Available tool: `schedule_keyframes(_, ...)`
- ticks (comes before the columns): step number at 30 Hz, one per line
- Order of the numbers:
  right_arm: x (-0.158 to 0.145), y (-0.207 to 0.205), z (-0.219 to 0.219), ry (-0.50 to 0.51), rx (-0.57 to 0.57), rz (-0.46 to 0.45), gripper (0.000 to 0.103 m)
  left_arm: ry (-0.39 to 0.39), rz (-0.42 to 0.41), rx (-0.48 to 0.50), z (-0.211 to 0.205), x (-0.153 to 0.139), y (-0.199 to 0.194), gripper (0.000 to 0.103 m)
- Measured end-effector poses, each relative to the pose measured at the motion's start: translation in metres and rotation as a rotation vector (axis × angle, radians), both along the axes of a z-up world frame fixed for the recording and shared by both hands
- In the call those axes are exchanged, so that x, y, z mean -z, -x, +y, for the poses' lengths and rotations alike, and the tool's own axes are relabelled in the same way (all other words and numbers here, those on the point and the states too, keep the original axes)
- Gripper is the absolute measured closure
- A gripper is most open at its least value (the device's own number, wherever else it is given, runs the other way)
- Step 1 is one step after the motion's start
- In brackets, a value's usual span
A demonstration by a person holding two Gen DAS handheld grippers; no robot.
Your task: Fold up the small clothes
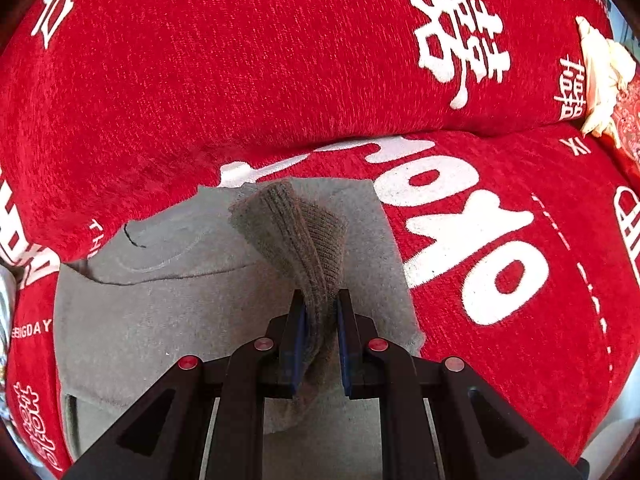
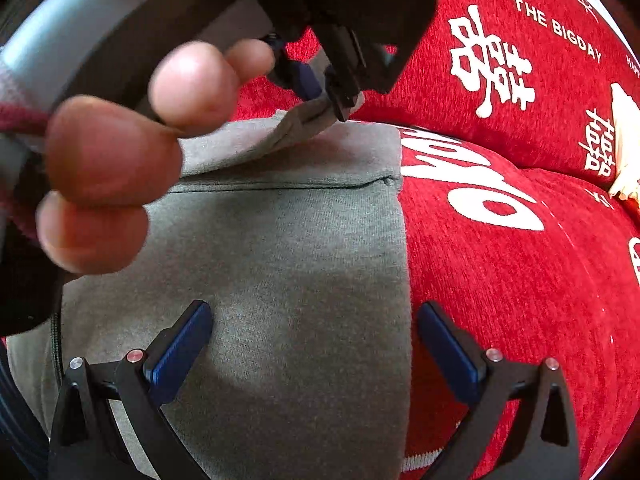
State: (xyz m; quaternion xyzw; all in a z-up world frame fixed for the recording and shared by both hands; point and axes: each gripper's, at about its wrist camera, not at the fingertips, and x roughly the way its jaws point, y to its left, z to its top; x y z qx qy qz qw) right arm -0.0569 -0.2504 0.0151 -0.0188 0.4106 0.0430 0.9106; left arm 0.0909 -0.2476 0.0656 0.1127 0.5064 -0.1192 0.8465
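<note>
A grey sweatshirt-like garment [image 1: 160, 312] lies flat on a red sofa seat. My left gripper [image 1: 320, 300] is shut on its brownish-grey ribbed cuff [image 1: 296, 232], which sticks up between the blue pads and fans out beyond them. In the right wrist view, the left gripper [image 2: 324, 96] holds that cuff [image 2: 292, 128] just above the far edge of the garment [image 2: 288, 248], with a person's fingers [image 2: 120, 152] wrapped around its handle. My right gripper [image 2: 315, 310] hovers open over the garment's near right part, with nothing between its fingers.
Red cushions with white lettering form the seat [image 2: 500, 260] and the backrest [image 1: 240, 60] right behind the garment. A cream cloth [image 1: 600, 76] lies at the far right against the backrest. A dark zip [image 2: 58, 344] runs along the garment's left edge.
</note>
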Motion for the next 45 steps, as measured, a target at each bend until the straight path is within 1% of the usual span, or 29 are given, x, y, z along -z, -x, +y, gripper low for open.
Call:
schedule_keyframes(15, 0.001, 0.001, -0.002, -0.01, -0.005, -0.004, 0.0, -0.042, 0.021, 0.058, -0.016, 0.02, -0.001, 0.088)
schedule_keyframes(18, 0.001, 0.002, -0.002, -0.008, -0.005, -0.005, 0.001, -0.033, 0.026, 0.058, -0.016, 0.021, -0.002, 0.088)
schedule_keyframes(20, 0.001, 0.002, -0.003, -0.009, -0.005, -0.005, 0.001, 0.0, 0.052, 0.069, -0.014, 0.022, -0.003, 0.087)
schedule_keyframes(21, 0.001, 0.002, -0.003, -0.009, -0.005, -0.005, 0.001, 0.027, 0.071, 0.08, -0.012, 0.022, -0.003, 0.084)
schedule_keyframes(22, 0.001, 0.002, -0.003, -0.01, -0.005, -0.005, 0.001, 0.069, 0.099, 0.097, -0.01, 0.022, -0.003, 0.056)
schedule_keyframes(23, 0.001, 0.002, -0.003, -0.01, -0.005, -0.005, 0.001, 0.096, 0.114, 0.108, -0.008, 0.021, -0.002, 0.035)
schedule_keyframes(24, 0.001, 0.002, -0.003, -0.009, -0.005, -0.005, 0.001, 0.115, 0.109, 0.111, -0.006, 0.018, -0.001, 0.006)
schedule_keyframes(25, 0.002, 0.001, -0.003, -0.008, -0.005, -0.005, 0.001, 0.128, 0.051, 0.108, -0.002, 0.011, 0.005, 0.004)
schedule_keyframes(26, 0.002, 0.0, -0.004, -0.008, -0.005, -0.005, 0.001, 0.129, 0.023, 0.118, 0.0, 0.006, 0.008, 0.004)
schedule_keyframes(27, 0.002, 0.0, -0.004, -0.009, -0.004, -0.006, 0.001, 0.133, 0.019, 0.127, 0.001, 0.004, 0.009, 0.004)
schedule_keyframes(30, 0.002, 0.001, -0.003, -0.004, -0.004, -0.006, 0.001, 0.191, 0.04, 0.122, 0.013, 0.001, 0.003, 0.004)
schedule_keyframes(31, 0.002, 0.002, -0.002, -0.003, -0.004, -0.006, 0.001, 0.218, 0.053, 0.106, 0.019, 0.002, -0.002, 0.004)
schedule_keyframes(34, 0.001, 0.002, -0.001, -0.002, -0.004, -0.007, 0.001, 0.312, 0.143, 0.056, 0.032, 0.013, -0.018, 0.004)
schedule_keyframes(35, 0.002, 0.002, -0.001, -0.001, -0.005, -0.007, 0.001, 0.324, 0.174, 0.044, 0.033, 0.02, -0.023, 0.004)
schedule_keyframes(36, 0.002, 0.002, -0.001, -0.001, -0.005, -0.008, 0.0, 0.311, 0.2, 0.037, 0.03, 0.028, -0.024, 0.004)
schedule_keyframes(38, 0.002, 0.002, 0.0, 0.0, -0.006, -0.008, 0.0, 0.206, 0.244, 0.049, 0.016, 0.046, -0.026, 0.004)
schedule_keyframes(39, 0.002, 0.002, 0.0, 0.0, -0.006, -0.008, 0.0, 0.164, 0.243, 0.072, 0.01, 0.051, -0.023, 0.004)
schedule_keyframes(40, 0.002, 0.002, 0.002, 0.0, -0.006, -0.008, 0.0, 0.128, 0.209, 0.11, 0.004, 0.049, -0.016, 0.004)
schedule_keyframes(42, 0.001, 0.003, 0.002, -0.001, -0.006, -0.007, 0.001, 0.105, 0.178, 0.144, 0.002, 0.043, -0.008, 0.004)
schedule_keyframes(45, -0.003, 0.004, 0.0, 0.001, -0.006, -0.003, 0.0, 0.075, 0.073, 0.14, 0.021, 0.023, 0.003, 0.004)
